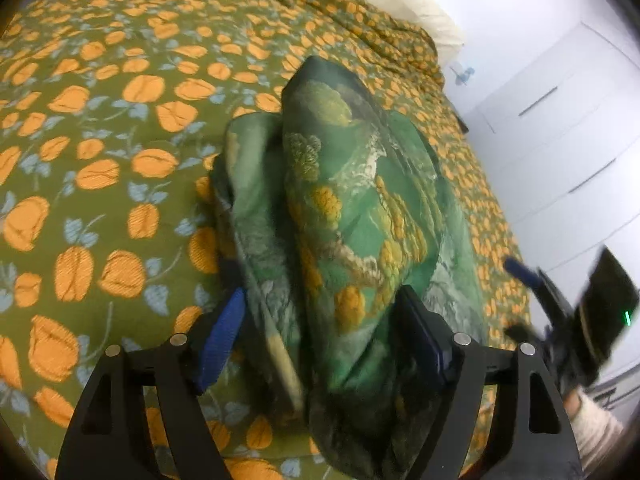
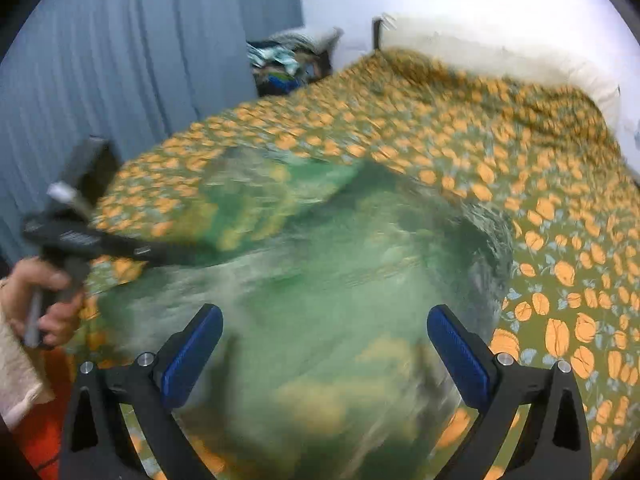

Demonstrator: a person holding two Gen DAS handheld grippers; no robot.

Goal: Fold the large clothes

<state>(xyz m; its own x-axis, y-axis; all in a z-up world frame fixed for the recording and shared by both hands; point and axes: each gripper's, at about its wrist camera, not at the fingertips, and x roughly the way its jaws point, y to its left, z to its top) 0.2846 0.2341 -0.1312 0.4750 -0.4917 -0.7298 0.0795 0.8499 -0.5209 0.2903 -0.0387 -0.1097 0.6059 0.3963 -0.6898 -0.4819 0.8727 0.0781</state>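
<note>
Green printed garment (image 1: 352, 216) bunched in heap on bed with orange-flowered cover (image 1: 100, 128) — fold ridge runs from 6 o'clock toward 12 in left wrist view. Left gripper (image 1: 320, 344) jaws parted, cloth lying between blue pads, not pinched. Right gripper (image 2: 326, 344) spread wide above blurred garment — released. Left hand (image 2: 38, 300) at 9 o'clock in right view.

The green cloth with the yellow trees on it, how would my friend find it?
Find the bed's cover, olive with orange flowers. The green cloth lies bunched in a heap on it. Only this cloth shows a green landscape with yellow trees, not repeating flowers.
</note>
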